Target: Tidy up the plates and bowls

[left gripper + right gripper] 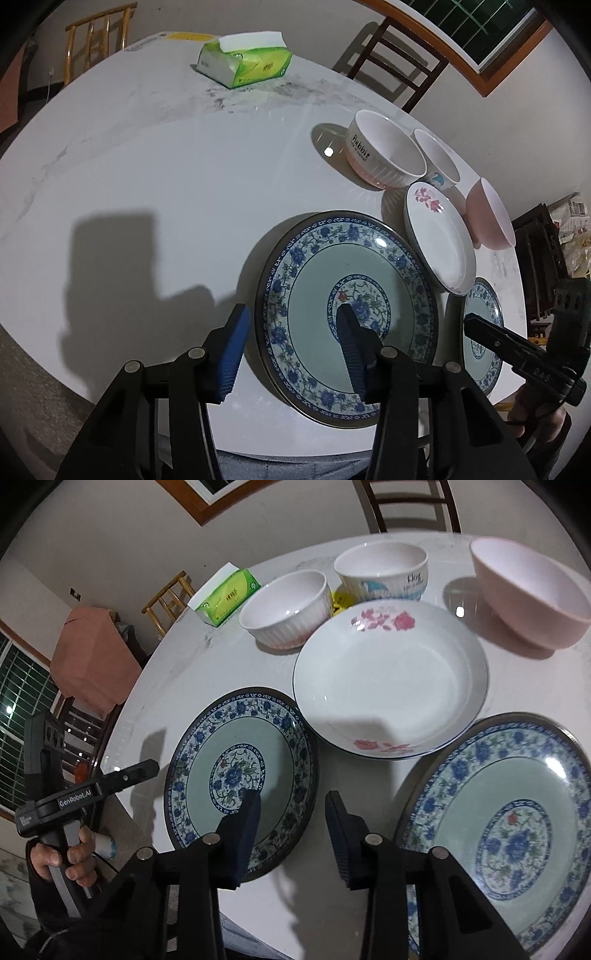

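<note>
**Left fingers straddled the near plate's rim**

While the blue plate (347, 325) lay flat at the counter's (147, 206) near edge, the left gripper (291, 354), half-open and gripping nothing, bracketed its left rim; the right gripper (293, 834), narrow and empty, hovered between both plates.

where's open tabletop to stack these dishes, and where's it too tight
The widest bare stretch of the table lies between the tissue pack and the left blue-patterned plate, running to the left edge. The right side is crowded: the white floral plate, ribbed bowl, cartoon bowl, pink bowl and right blue-patterned plate sit close together.
</note>
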Available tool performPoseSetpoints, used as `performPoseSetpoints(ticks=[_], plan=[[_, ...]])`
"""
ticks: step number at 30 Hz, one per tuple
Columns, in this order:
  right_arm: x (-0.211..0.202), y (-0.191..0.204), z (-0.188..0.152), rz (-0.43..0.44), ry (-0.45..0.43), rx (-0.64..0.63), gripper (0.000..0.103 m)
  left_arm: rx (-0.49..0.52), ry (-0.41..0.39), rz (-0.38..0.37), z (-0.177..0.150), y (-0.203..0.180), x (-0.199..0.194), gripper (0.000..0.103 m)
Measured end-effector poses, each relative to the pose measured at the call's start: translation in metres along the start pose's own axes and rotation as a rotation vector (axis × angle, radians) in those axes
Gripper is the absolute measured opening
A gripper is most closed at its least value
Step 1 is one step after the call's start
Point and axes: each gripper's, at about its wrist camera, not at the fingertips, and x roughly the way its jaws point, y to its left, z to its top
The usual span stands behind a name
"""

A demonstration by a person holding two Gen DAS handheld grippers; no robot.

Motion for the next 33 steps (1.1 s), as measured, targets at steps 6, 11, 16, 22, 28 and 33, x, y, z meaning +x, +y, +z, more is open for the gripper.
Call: performPoseSetpoints(ticks=[6,11,16,22,28,33], plan=[[0.014,-0.004,0.003,-0.007,0.029,0.012,0.026,0.006,0.021,-0.007,0.002,0.005,0.011,0.036],[0.021,-0.006,0.006,-0.014,0.039,0.019,0.026,0.006,0.037,-0.014,0.002,0.009,0.017,0.033],[0.028,-0.003,0.007,-0.023,0.046,0.005,0.022,0.006,0.050,-0.016,0.002,0.011,0.023,0.030],[0.034,-0.006,0.009,-0.024,0.055,0.011,0.022,0.006,0.068,-0.017,0.002,0.014,0.030,0.027],[0.038,-0.005,0.010,-0.030,0.067,0.013,0.016,0.006,0.083,-0.013,0.001,0.017,0.037,0.020],[0.039,0.001,0.004,-0.042,0.061,-0.002,0.014,0.035,0.072,0.019,0.001,0.017,0.038,0.016]])
